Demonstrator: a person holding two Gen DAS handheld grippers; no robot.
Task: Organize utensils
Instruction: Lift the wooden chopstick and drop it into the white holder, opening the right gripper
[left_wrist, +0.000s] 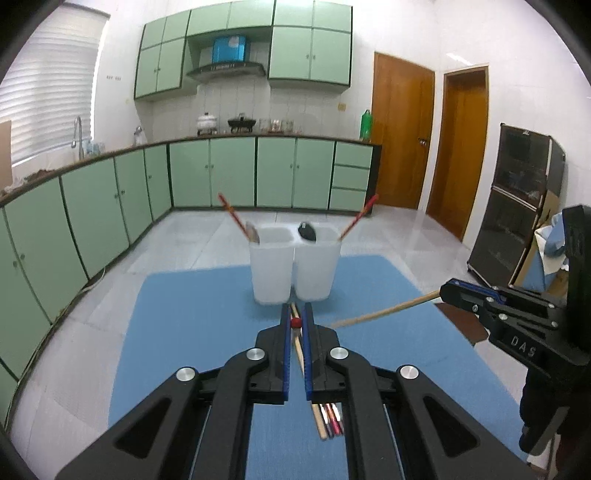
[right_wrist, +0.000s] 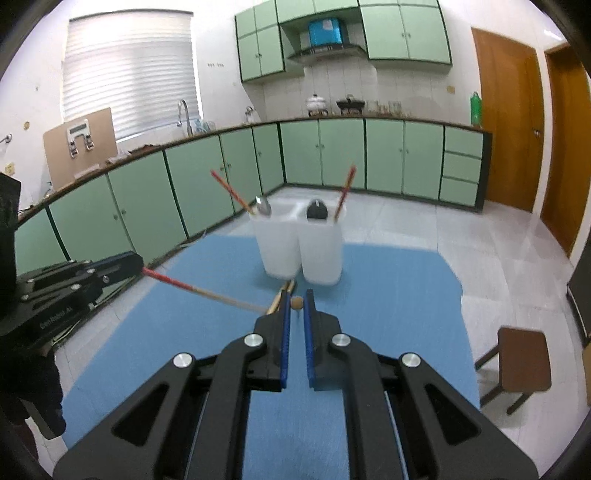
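1. Right gripper (right_wrist: 296, 303), black with blue pads, closed on the tan end of a wooden chopstick (right_wrist: 296, 303).
2. Left gripper (right_wrist: 138, 264) at left edge, clamped on a red-ended wooden chopstick (right_wrist: 199, 291) slanting toward centre.
3. Two translucent white plastic holders (right_wrist: 301, 245) side by side on blue desk mat (right_wrist: 388, 295), each with a red-tipped stick and a dark utensil head.
4. Brown wooden stool (right_wrist: 522, 363) at right on tiled floor.

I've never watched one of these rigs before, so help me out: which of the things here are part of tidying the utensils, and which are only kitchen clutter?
Part of the job:
- white holder with two cups
- red-ended chopstick in the left gripper
- plain chopstick in the right gripper
- loose chopsticks on the blue mat

Just lying about:
- brown stool
- green bottle
- pots on the counter
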